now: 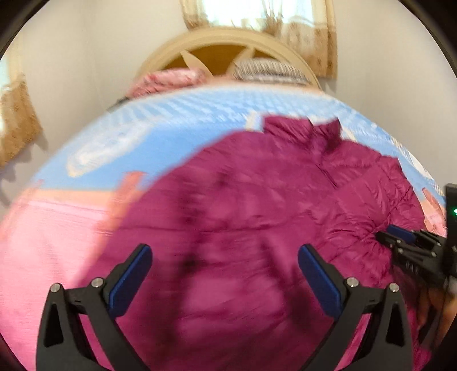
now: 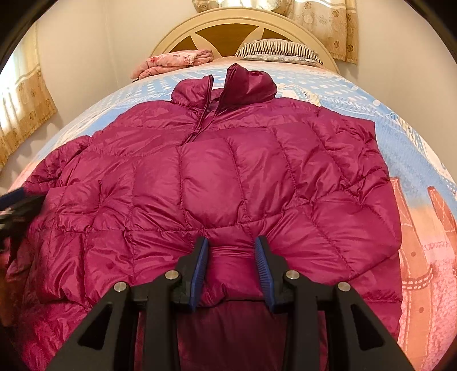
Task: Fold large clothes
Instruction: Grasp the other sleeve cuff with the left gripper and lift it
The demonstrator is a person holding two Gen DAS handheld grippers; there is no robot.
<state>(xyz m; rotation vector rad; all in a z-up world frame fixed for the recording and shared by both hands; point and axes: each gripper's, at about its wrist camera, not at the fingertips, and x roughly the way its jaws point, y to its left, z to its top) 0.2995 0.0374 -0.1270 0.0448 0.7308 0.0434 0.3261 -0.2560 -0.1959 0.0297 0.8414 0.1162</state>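
Blurred: left gripper (image 1: 225,258) wide open above a magenta puffer jacket (image 1: 257,199) spread on the bed (image 1: 171,120), right gripper (image 1: 384,232) pinching its right side.

The jacket (image 2: 217,171) lies spread on the bed (image 2: 405,148), collar toward the headboard (image 2: 242,20).
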